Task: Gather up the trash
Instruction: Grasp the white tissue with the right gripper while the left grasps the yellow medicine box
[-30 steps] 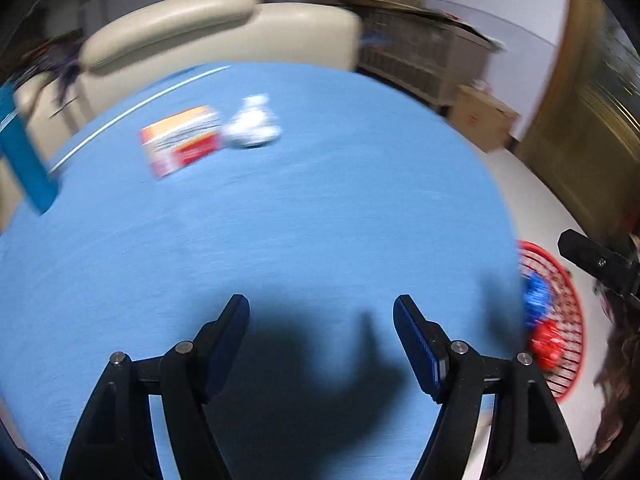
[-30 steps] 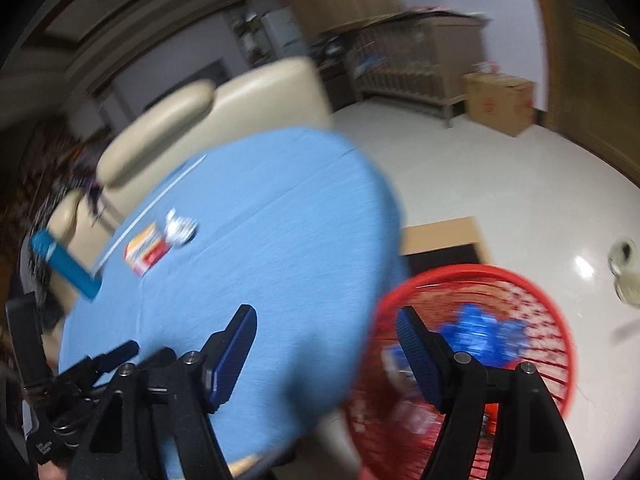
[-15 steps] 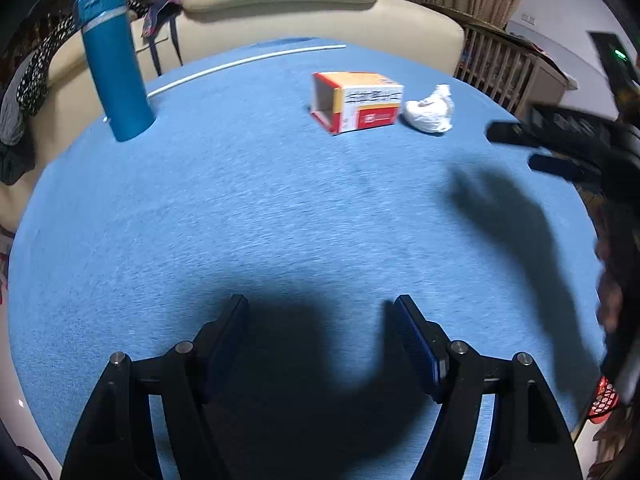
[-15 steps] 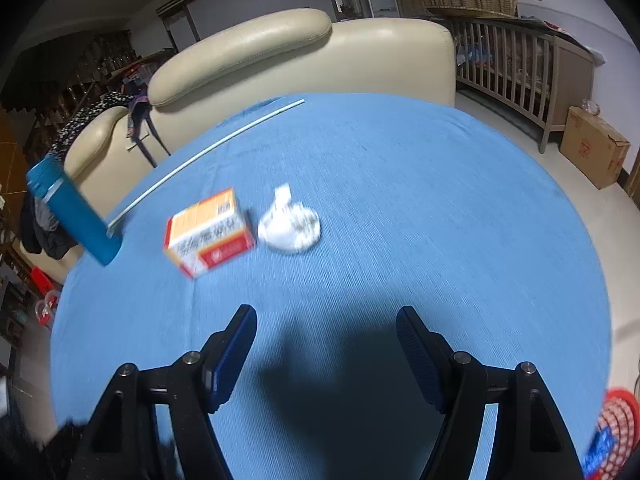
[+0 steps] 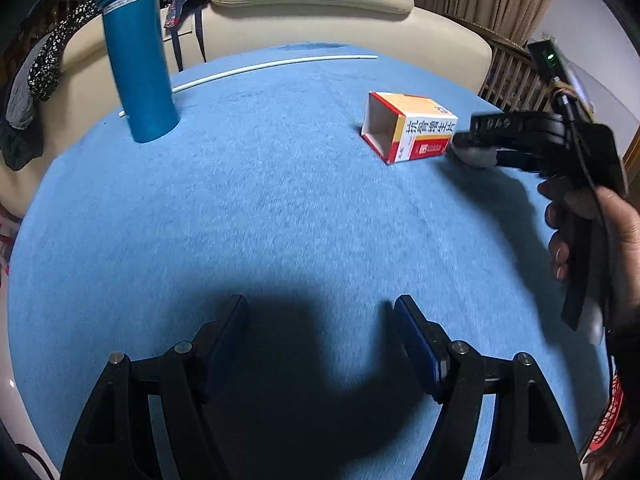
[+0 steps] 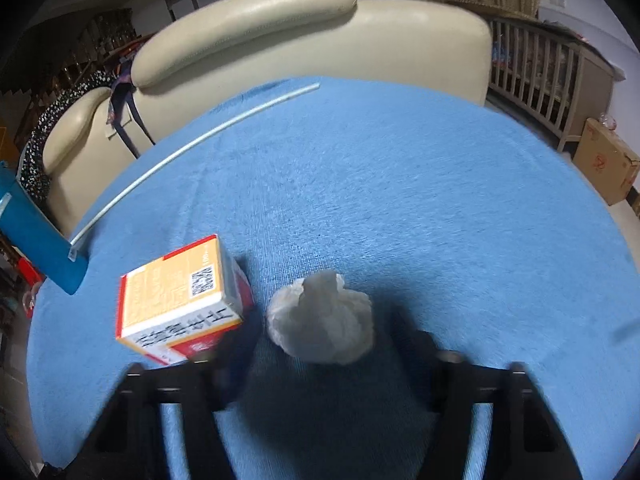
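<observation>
A crumpled white tissue (image 6: 320,316) lies on the blue tablecloth (image 6: 400,200), just right of an open orange and white medicine box (image 6: 180,300). My right gripper (image 6: 324,334) straddles the tissue and its jaws are closing; the blurred fingers stand a little off its sides. In the left wrist view the right gripper (image 5: 480,148) reaches in from the right beside the box (image 5: 412,132), and the tissue (image 5: 474,157) shows between its fingers. My left gripper (image 5: 320,320) hangs open over bare cloth at the near side, with nothing between its fingers.
A tall blue bottle (image 5: 138,60) stands at the back left. A thin white rod (image 5: 272,65) lies along the far edge. A cream sofa (image 6: 280,32) sits behind the table. The red basket (image 5: 608,420) peeks in on the floor at right; a cardboard box (image 6: 608,164) is farther off.
My right gripper swung from above the red basket to the table and came down around the tissue, jaws narrowing. My left gripper turned left; the bottle came into view.
</observation>
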Demonstrator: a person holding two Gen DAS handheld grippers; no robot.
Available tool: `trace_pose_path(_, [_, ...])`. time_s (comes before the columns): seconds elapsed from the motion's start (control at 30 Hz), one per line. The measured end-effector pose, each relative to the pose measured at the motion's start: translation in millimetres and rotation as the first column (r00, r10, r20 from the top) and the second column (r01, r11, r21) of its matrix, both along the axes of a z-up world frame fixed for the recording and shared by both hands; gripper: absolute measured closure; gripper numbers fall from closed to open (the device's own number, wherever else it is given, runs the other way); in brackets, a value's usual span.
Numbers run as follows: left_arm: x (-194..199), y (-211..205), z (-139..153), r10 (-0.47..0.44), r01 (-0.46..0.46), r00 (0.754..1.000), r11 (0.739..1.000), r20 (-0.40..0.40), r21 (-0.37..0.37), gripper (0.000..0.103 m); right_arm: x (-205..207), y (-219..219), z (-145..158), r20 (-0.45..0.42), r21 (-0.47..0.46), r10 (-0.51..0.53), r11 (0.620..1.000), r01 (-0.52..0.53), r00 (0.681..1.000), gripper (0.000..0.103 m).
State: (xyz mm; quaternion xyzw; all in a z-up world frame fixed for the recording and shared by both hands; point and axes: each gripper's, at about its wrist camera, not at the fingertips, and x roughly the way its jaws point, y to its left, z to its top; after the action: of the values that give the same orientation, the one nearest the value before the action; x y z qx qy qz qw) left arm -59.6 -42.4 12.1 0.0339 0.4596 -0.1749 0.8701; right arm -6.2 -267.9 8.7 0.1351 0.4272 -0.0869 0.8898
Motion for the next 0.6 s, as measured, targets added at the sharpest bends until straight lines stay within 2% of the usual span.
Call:
trace_pose_path(0.03, [3, -3, 1, -0.003, 0.003, 1.000, 1.000, 0.002, -0.002, 0.027, 3, 0, -2, -0.001, 0.000, 0.009, 1.000, -0.009, 1.000, 0.061])
trace_pose_path(0.1, [12, -11, 4, -0.012, 0.013, 1.000, 1.000, 0.013, -0.006, 0.027, 7, 2, -2, 0.002, -0.011, 0.028, 1.000, -0.028, 1.000, 0.063])
trace_pose_path(0.23, [39, -35, 20, -0.027, 0.030, 0.998, 0.998, 0.053, -0.049, 0.026, -2, -4, -6, 0.012, -0.008, 0.039, 0.999, -0.039, 0.999, 0.063])
trace_pose_path(0.4, [76, -69, 30, -0.008, 0.013, 0.999, 0.995, 0.048, -0.103, 0.025, -20, -14, -7, 0.021, 0.002, 0.035, 0.999, -0.035, 0.999, 0.063])
trace_pose_path(0.6, [89, -104, 30, -0.019, 0.025, 0.998, 0.995, 0.059, -0.095, 0.025, -42, -29, -7, 0.030, 0.035, 0.024, 0.999, -0.025, 0.999, 0.063])
